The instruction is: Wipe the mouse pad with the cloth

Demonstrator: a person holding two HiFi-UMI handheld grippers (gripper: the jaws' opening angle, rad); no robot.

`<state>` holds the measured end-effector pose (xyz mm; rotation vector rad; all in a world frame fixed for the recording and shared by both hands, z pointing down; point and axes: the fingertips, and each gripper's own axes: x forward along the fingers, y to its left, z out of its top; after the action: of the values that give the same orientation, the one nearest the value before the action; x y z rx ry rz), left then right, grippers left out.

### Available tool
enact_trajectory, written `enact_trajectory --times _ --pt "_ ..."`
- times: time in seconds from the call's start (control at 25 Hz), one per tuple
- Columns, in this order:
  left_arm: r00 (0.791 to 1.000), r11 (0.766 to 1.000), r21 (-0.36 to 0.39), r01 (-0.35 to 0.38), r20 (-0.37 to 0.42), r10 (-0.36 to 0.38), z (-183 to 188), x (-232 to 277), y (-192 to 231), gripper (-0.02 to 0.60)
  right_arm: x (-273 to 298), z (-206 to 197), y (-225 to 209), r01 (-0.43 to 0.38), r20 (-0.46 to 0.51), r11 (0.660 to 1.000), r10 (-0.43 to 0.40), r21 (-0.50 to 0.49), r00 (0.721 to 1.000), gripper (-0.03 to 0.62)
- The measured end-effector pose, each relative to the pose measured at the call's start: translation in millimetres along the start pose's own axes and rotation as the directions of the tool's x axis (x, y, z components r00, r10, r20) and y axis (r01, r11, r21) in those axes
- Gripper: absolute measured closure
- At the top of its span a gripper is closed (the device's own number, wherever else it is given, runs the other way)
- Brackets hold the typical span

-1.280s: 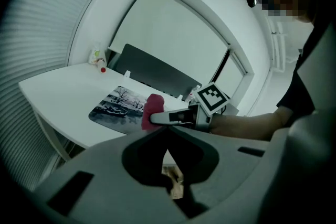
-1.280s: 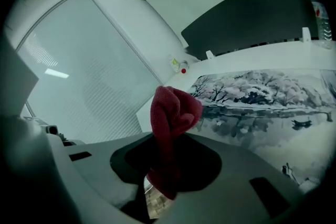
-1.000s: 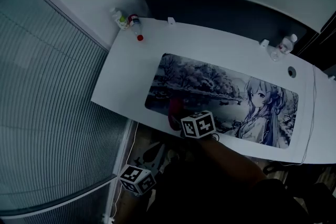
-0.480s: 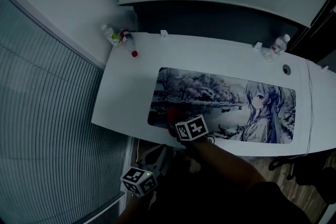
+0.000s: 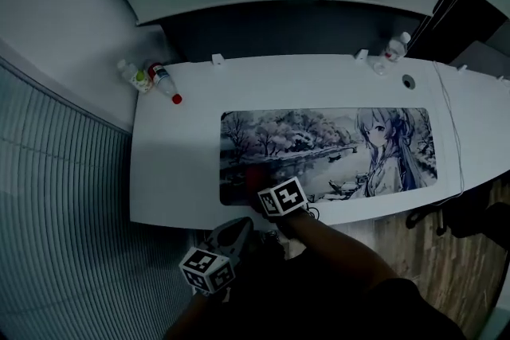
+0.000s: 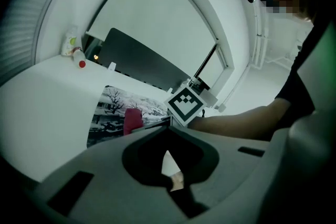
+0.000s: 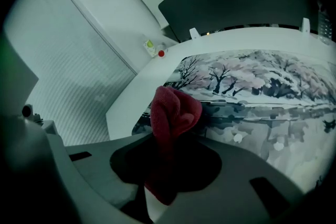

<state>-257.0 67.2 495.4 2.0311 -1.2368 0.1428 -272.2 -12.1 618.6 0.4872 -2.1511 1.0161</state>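
Right gripper view shows the jaws clamped on a bunched dark red cloth [image 7: 174, 112], whose folded end sticks out past the tips and rests on the near left corner of the long rectangular mouse pad [image 7: 273, 86], printed with a grey winter landscape. In the head view the right gripper [image 5: 265, 189] sits at that corner, with the pad stretching away to its right and ahead of it across the white desk [image 5: 179, 151]. The left gripper [image 5: 228, 238] hangs behind and to the left of the right one, off the desk's near edge; its own view shows its jaws drawn together with nothing between them. Far ahead and left of both tools, two small plastic bottles [image 5: 151, 79] lie at the desk's corner; a clear bottle [image 5: 392, 49] stands far ahead to the right.
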Motion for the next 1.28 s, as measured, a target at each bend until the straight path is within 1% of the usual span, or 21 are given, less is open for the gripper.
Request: enact_trajectory --times 0.16,0.28,0.52,0.68,0.92,1.28 --pt "0.997 0.997 0.039 0.072 -0.043 -0.071 4.5 7.6 4.2 0.575 2.0 -1.1 -2.4 0.024 0.006 0.999 -0.025 0.031 1.000 0.484" --pt "0.992 0.991 0.065 0.116 -0.063 -0.112 9.6 18.7 1.8 0.575 -2.7 0.2 -12.3 0.041 0.017 0.998 -0.042 0.048 0.999 0.484" --pt "0.981 0.980 0.100 0.173 -0.107 -0.162 13.1 45.0 -14.2 0.575 -27.3 -3.8 -35.4 0.044 0.044 0.996 -0.048 0.077 0.998 0.484" --pt "0.971 0.971 0.117 0.209 -0.140 -0.192 12.4 67.9 -34.0 0.575 -48.6 -16.5 -58.7 0.024 0.045 0.994 -0.029 0.109 0.999 0.484" --pt "0.958 0.959 0.134 0.248 -0.178 -0.222 8.1 106.0 -63.7 0.575 -85.8 -31.6 -100.7 0.025 0.043 0.989 -0.032 0.148 0.999 0.484" --pt "0.951 0.957 0.124 0.263 -0.204 -0.234 -3.4 153.3 -111.9 0.575 -144.2 -61.0 -161.4 0.035 0.037 0.983 -0.043 0.182 0.998 0.484"
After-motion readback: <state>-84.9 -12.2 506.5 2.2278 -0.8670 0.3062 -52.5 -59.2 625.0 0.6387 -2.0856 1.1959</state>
